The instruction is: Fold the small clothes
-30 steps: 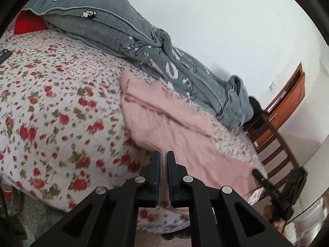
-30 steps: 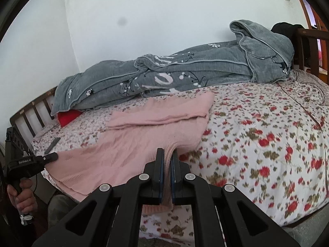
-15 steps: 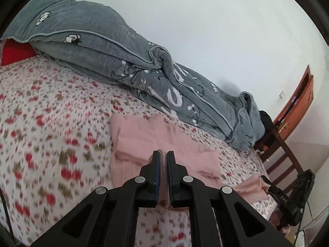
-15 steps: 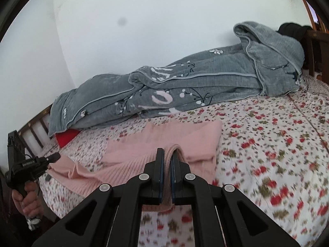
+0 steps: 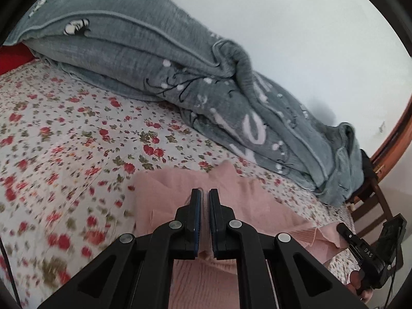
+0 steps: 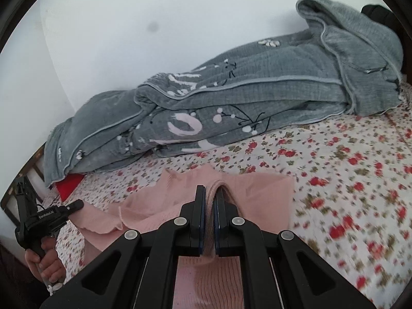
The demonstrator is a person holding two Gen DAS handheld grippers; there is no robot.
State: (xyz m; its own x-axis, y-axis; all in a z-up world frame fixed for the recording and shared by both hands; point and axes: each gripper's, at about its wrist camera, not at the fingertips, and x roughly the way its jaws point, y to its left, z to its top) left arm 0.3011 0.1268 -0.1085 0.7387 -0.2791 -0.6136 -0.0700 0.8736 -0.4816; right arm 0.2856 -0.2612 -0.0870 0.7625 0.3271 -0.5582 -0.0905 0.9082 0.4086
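Observation:
A pink knit garment point(image 5: 260, 206) lies on the floral bedsheet point(image 5: 64, 134), partly lifted at its near edge. My left gripper point(image 5: 204, 200) is shut on a pinch of the pink hem and holds it above the bed. My right gripper point(image 6: 210, 198) is shut on another part of the same garment point(image 6: 257, 195), with a ribbed fold rising between its pads. Each view shows the other gripper at the garment's far corner: the right one point(image 5: 365, 249) in the left wrist view, the left one point(image 6: 51, 215) in the right wrist view.
A rolled grey blanket point(image 5: 180, 77) lies along the white wall behind the garment, also in the right wrist view point(image 6: 231, 97). A red pillow point(image 6: 68, 184) peeks from under it. A wooden chair point(image 5: 370, 200) stands at the bed's end.
Both grippers have carried the garment's near edge forward over the bed toward the blanket, folding it over itself. Both stayed shut on the cloth.

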